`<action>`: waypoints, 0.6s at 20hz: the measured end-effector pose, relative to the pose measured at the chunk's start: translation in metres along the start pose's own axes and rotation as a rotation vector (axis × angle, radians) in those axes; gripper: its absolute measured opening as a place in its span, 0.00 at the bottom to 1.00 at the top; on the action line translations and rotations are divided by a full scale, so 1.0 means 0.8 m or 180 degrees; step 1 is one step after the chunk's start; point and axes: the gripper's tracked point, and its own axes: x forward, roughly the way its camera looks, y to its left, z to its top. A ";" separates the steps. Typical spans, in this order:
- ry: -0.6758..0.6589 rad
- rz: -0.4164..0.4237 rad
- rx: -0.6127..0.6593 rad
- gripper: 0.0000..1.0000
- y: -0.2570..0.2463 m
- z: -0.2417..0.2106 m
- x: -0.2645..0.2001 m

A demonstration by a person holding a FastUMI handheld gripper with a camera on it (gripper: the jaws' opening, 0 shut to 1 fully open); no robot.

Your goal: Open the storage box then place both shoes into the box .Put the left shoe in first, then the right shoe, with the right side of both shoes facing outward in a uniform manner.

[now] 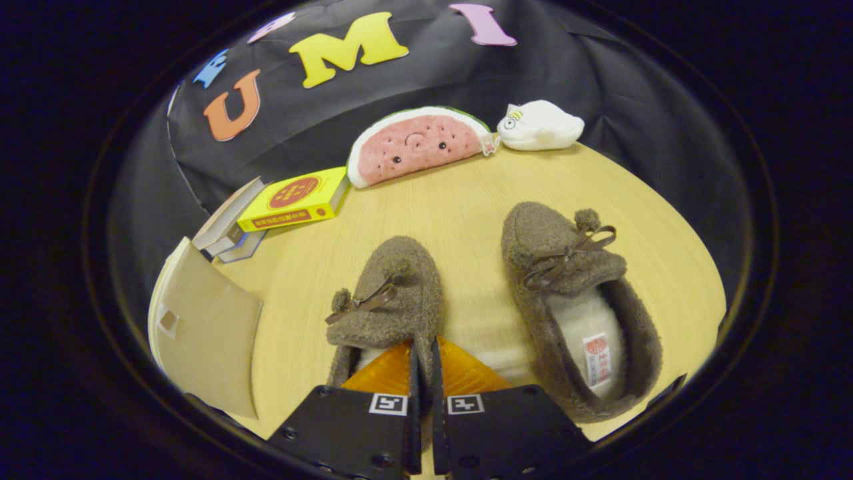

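Gripper view: gripper (422, 360) fingers nearly together, pinching side wall of left shoe (390, 300)
right shoe (576, 303): just beside, apart, on table (466, 207)
box (203, 327): left, near table edge
books (280, 210): beyond box
far edge: watermelon plush (416, 143), white plush (540, 125)
free room: between shoes and plushes

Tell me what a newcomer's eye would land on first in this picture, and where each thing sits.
First, the two fuzzy brown slippers on the wooden table: the left slipper with its right collar edge pinched between the gripper jaws, the right slipper lying apart beside it. Next, the watermelon plush and white plush beyond them by the wall. The yellow book tops a stack beside the beige box flap.
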 end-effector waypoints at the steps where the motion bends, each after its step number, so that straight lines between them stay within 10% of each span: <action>1: -0.0009 0.0038 0.0101 0.07 0.003 -0.007 -0.002; 12: -0.0231 0.0528 0.0452 0.00 0.110 0.025 -0.085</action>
